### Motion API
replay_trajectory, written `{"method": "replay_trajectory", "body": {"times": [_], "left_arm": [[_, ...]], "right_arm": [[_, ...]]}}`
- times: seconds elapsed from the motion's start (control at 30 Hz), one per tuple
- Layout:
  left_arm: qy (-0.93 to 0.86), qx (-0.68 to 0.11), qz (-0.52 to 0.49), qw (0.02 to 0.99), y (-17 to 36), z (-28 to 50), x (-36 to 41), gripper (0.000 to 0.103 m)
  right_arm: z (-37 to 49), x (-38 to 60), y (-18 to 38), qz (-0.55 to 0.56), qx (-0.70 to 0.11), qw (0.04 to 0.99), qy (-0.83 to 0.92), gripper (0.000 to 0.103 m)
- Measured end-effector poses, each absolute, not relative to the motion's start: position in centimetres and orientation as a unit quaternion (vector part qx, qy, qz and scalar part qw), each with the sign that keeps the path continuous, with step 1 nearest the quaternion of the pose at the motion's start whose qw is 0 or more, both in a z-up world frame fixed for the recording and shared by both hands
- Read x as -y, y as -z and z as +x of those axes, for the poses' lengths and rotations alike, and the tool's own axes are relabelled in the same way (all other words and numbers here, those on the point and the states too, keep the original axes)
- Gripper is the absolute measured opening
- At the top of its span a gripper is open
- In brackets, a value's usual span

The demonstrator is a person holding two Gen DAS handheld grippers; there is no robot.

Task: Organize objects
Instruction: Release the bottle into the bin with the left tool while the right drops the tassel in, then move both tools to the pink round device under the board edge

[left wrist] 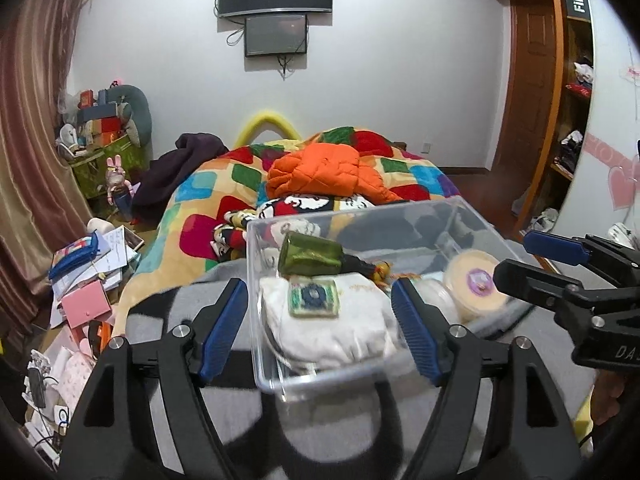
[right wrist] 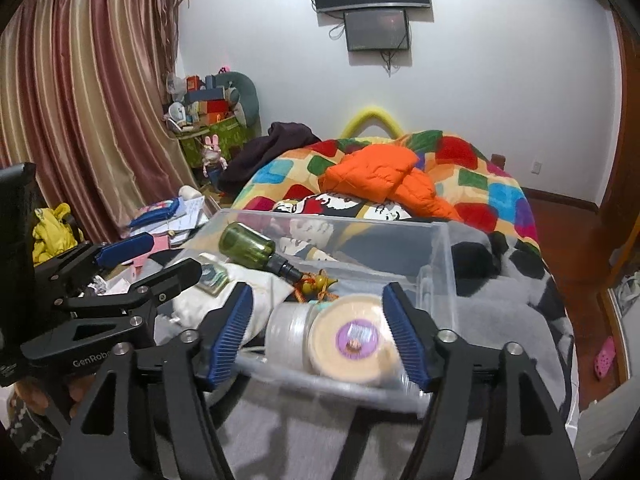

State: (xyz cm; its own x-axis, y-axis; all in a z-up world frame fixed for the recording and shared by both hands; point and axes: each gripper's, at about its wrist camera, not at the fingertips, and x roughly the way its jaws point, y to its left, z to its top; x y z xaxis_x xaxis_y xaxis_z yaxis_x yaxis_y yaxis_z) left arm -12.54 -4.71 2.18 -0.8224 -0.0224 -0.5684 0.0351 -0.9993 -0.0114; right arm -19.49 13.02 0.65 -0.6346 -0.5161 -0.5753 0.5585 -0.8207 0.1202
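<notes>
The clear plastic storage bin (left wrist: 452,216) sat on the grey blanket (left wrist: 168,308), holding a green glass bottle (right wrist: 248,245) and round cream tub (right wrist: 352,340). The left gripper (left wrist: 320,320) and right gripper (right wrist: 316,332) stood parted, empty; packing looked finished, relocating the bin next needs 2 rim grips.

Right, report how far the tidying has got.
Done: the green bottle, round tub, white cloth and small tin lie in the clear bin. In hand: nothing; left gripper and right gripper stand open. Left: papers beside the bed.
</notes>
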Motion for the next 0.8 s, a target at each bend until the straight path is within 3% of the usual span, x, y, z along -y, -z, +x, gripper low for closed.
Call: {"method": "replay_trajectory", "body": {"times": [0.27,0.8], "left_arm": [[0.952,-0.008,0.305,0.000,-2.0,-8.4,4.1,0.079],[0.933,-0.013,0.358,-0.024,1.5,-1.1,2.4,0.079]], "right_arm": [[-15.1,-15.3,-0.7,0.314,-0.038,0.307,0.898,0.067],[-6.6,-18.3,2.8,0.347,-0.065,0.333,0.874,0.067]]}}
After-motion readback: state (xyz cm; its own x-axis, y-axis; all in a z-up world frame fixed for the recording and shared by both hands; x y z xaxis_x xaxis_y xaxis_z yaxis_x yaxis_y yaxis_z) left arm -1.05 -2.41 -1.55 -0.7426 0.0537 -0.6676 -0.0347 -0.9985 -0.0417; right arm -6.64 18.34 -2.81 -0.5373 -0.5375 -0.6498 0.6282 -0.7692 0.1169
